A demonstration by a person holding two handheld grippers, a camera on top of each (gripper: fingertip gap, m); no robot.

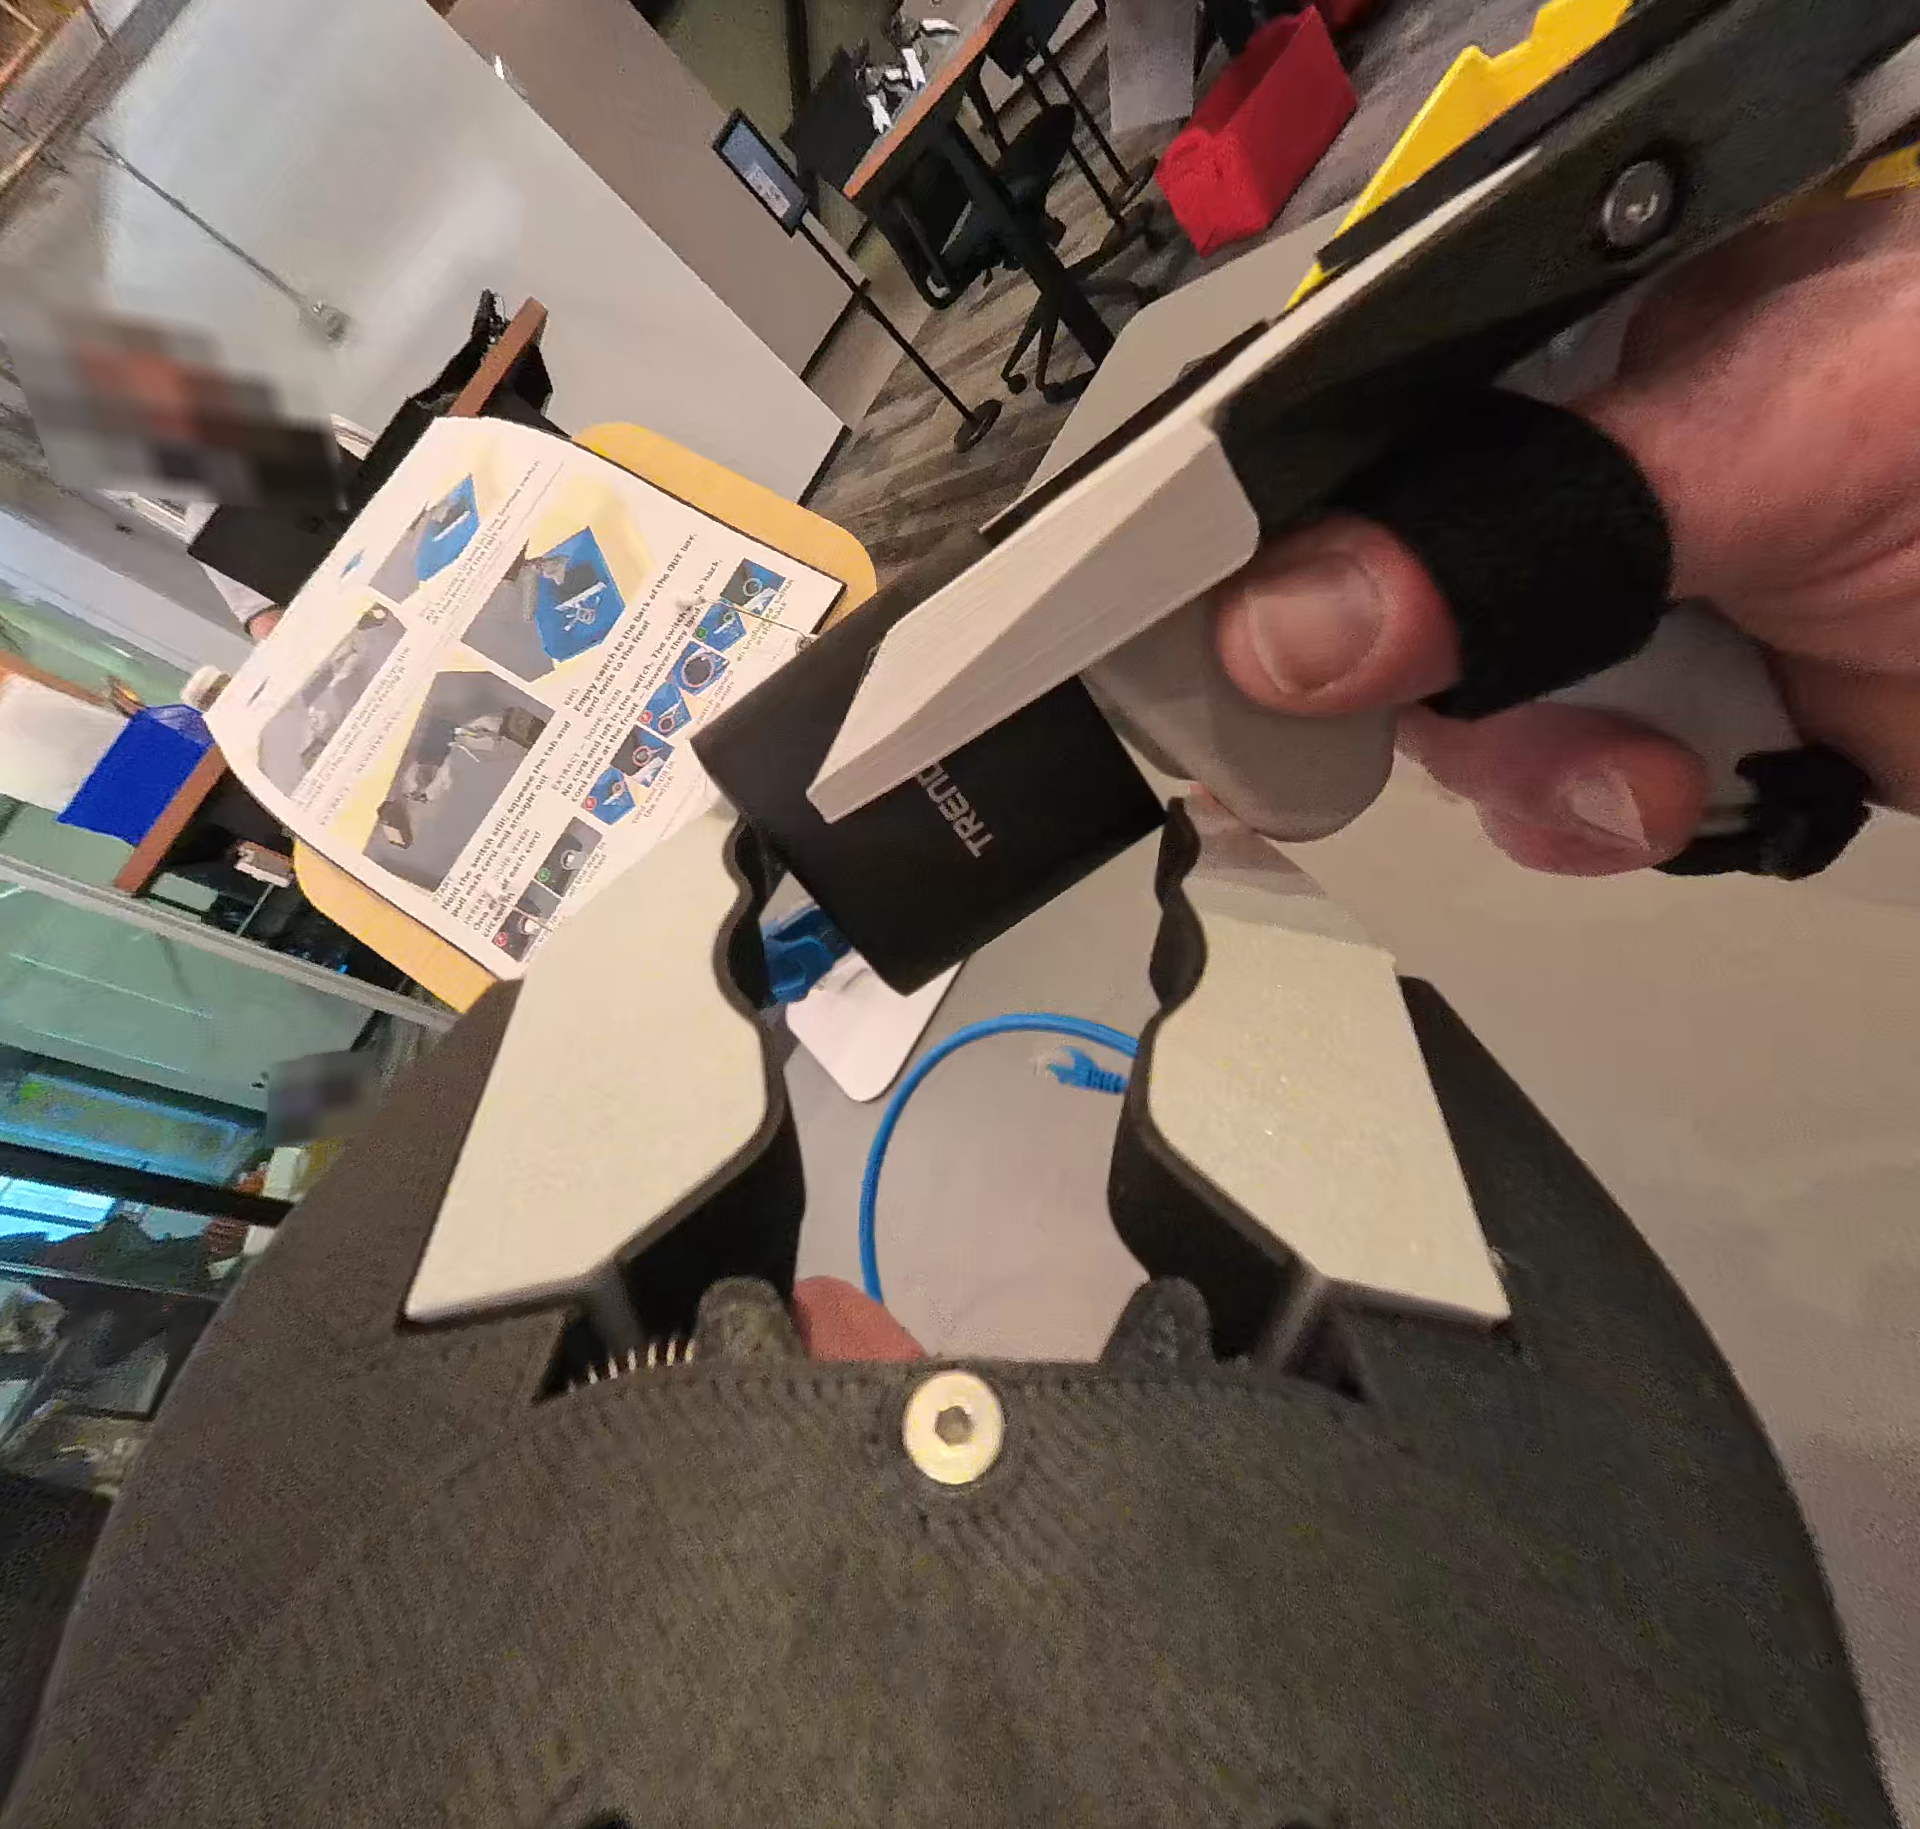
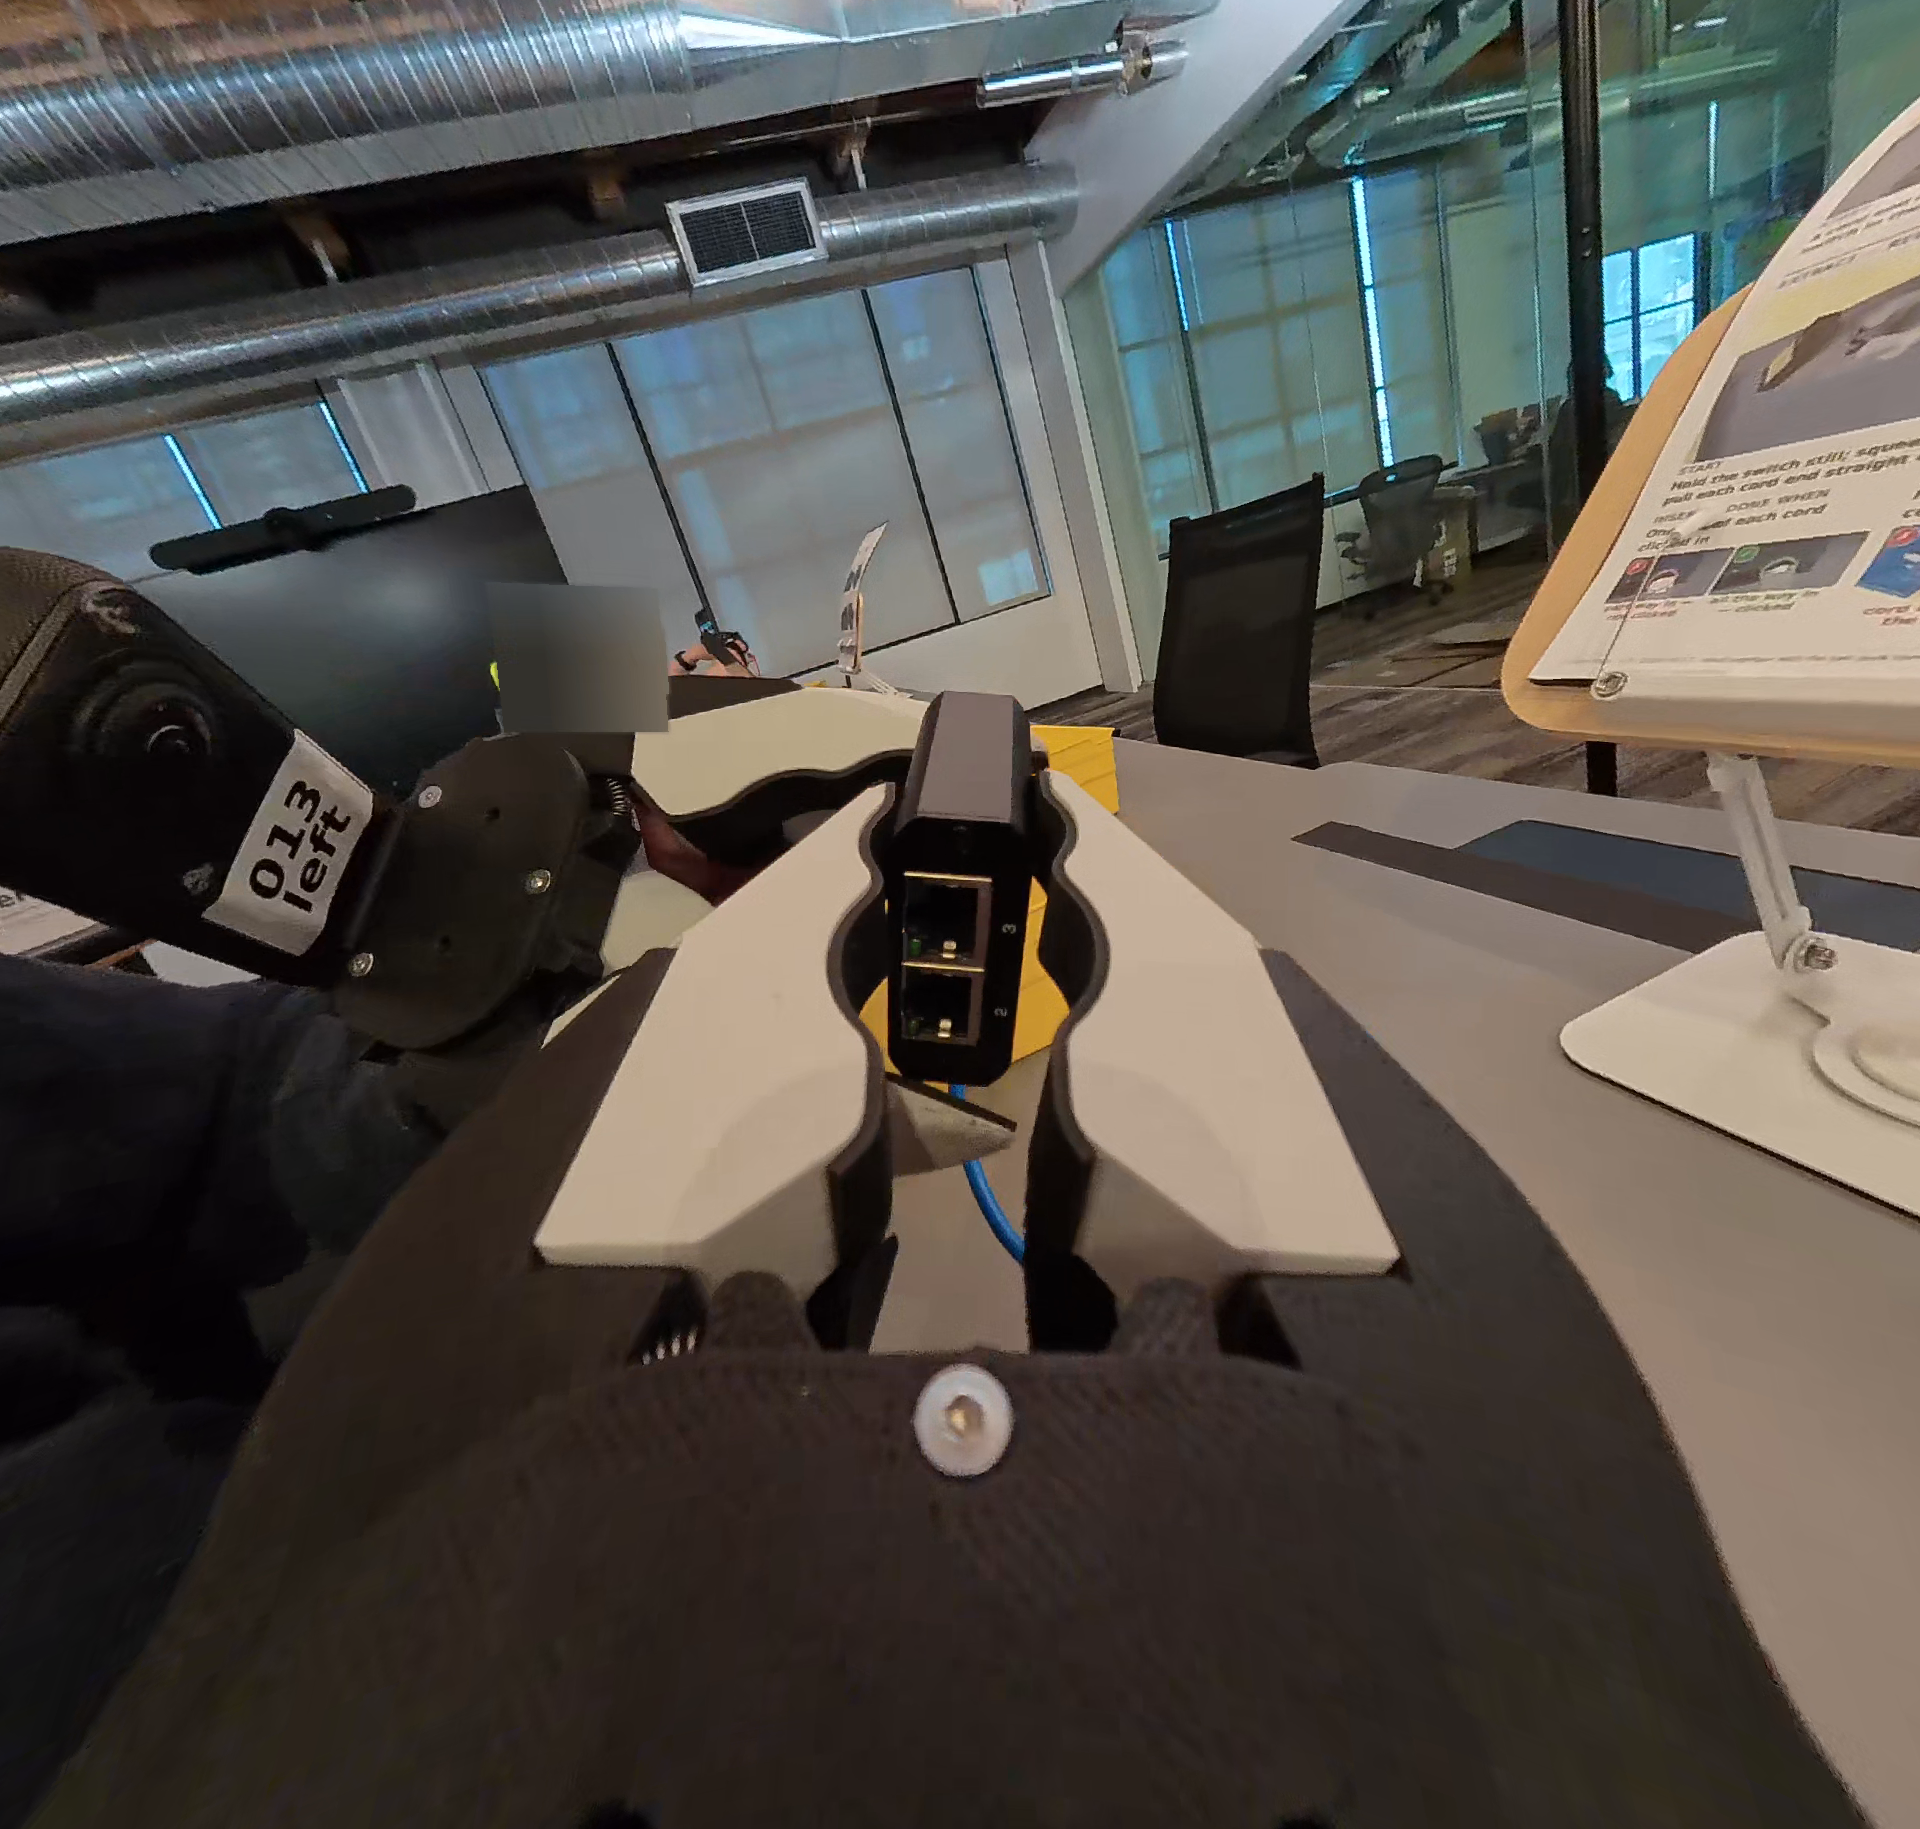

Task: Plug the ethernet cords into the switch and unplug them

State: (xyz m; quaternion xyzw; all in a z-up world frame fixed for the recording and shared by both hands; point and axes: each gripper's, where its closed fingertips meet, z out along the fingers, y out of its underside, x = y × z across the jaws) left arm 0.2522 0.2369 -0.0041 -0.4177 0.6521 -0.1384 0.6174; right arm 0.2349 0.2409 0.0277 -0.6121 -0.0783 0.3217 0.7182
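Closest to the right wrist camera, the right gripper (image 2: 966,906), black-bodied with pale grey finger plates, is clamped on a small black box-shaped network switch (image 2: 961,932), held off the grey tabletop (image 2: 1455,1000) with its port face turned back at the lens. Two ports show, both empty, with small printed numerals beside them. White lettering, a brand mark, runs along the switch's flat side (image 1: 935,823) in the left wrist view. From that view the left gripper (image 1: 961,906) stands well open with nothing between its fingers (image 1: 623,1104), just below the switch. Below it a blue ethernet cord (image 1: 914,1104) curves loose on the table, its plug end (image 1: 1086,1073) free. A white sticker (image 2: 289,844) with black characters wraps the left gripper's arm. Propped on a white stand (image 2: 1704,1052), a wooden board (image 1: 727,491) carries a printed instruction sheet (image 1: 499,678) with photos and headed text. Yellow bins (image 1: 1507,86) sit farther off.
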